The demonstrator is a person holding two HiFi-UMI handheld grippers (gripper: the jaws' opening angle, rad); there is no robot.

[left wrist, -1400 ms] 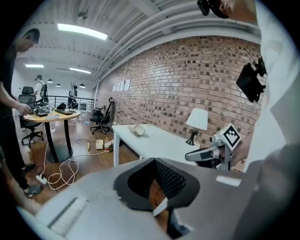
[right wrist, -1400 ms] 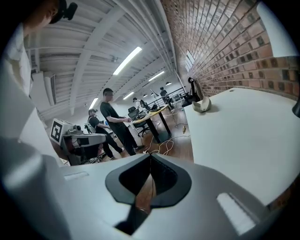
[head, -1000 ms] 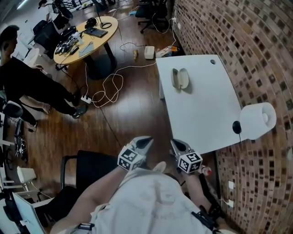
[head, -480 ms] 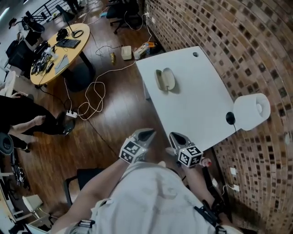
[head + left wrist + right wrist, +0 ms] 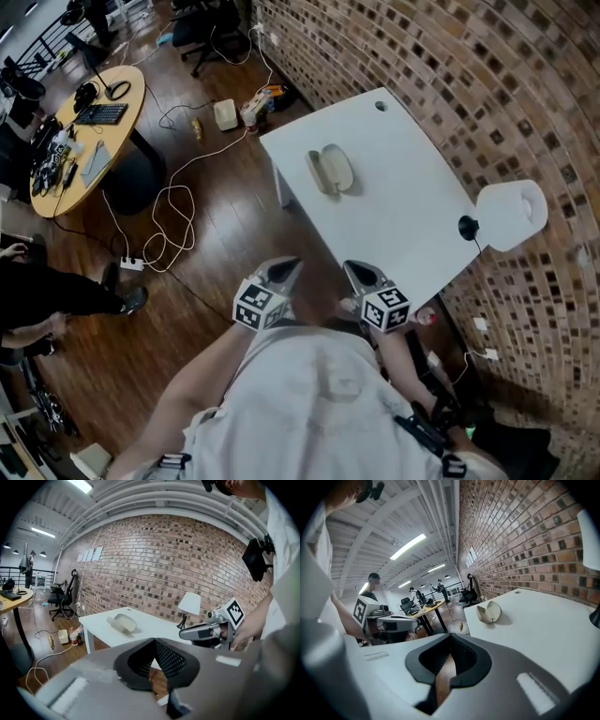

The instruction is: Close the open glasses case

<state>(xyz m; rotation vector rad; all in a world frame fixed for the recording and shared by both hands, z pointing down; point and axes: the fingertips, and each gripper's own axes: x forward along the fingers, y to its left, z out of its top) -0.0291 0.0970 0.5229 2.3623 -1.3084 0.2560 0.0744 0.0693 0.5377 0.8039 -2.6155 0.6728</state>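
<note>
Off the near corner of the white table (image 5: 403, 216), over the wooden floor, the left gripper (image 5: 284, 268) is held with its jaws brought together. Nothing sits between them.

Further up the table, close to the edge that faces the open floor and well apart from both grippers, lies the glasses case (image 5: 330, 171). It is open, with its two shells spread side by side on the tabletop. Its long axis runs roughly parallel to that floor-side edge, pointing from the near corner of the table toward the far one. The narrower shell sits nearer the edge and the broader one further in on the table. Which side carries the hinge cannot be told from these views.

At the near edge of the table, the right gripper (image 5: 361, 273) also has its jaws pressed together, gripping nothing. It appears slightly nearer to the case than the left gripper.

Seen from above, the case lies ahead of both sets of jaws, between their two lines. Reaching it calls for a long advance up the table. Closing it would probably mean folding one shell over the other across the long axis.

At the table corner beside the brick wall (image 5: 487, 84) stands a lamp (image 5: 511, 214), clear of that route.
</note>
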